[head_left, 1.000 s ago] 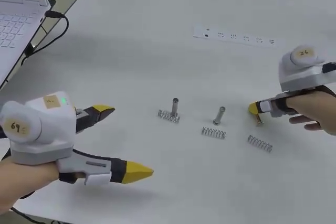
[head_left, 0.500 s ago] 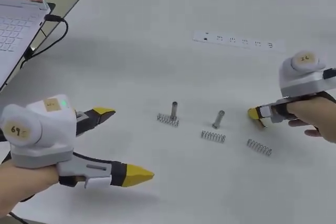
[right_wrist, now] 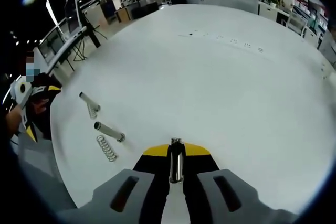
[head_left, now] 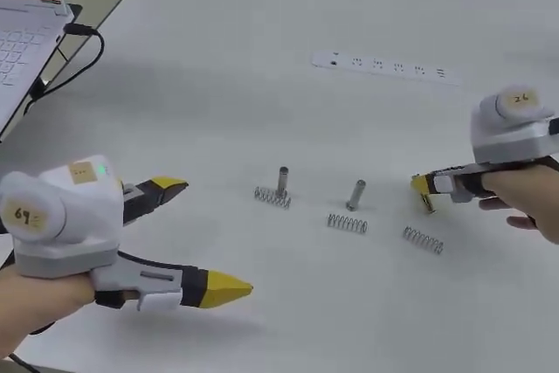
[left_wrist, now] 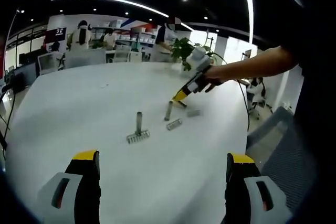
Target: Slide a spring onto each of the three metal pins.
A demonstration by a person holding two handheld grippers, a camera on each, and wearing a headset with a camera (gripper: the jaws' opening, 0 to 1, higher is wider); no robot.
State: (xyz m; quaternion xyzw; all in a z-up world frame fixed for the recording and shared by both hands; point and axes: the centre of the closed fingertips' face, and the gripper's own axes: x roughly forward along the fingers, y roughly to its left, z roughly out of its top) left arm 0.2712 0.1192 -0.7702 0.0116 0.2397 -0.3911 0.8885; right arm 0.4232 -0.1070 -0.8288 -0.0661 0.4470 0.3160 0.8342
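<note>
Head view: a table (head_left: pixel 218 85) with the middle pin (head_left: pixel 356 194) standing, a spring (head_left: pixel 347 224) lying just in front of it. A second pin (head_left: pixel 282 179) stands left of it, a second spring (head_left: pixel 272 196) at its foot. Right of it, the right gripper (head_left: pixel 423 188) is clamped on the third pin (right_wrist: pixel 176 162), with a third spring (head_left: pixel 423 239) lying close by. Far left of it, the left gripper (head_left: pixel 205 235) waits, jaws wide apart. Since a second ago only the camera has drifted. Grippers and parts hold their places, so no spring is threaded yet.
</note>
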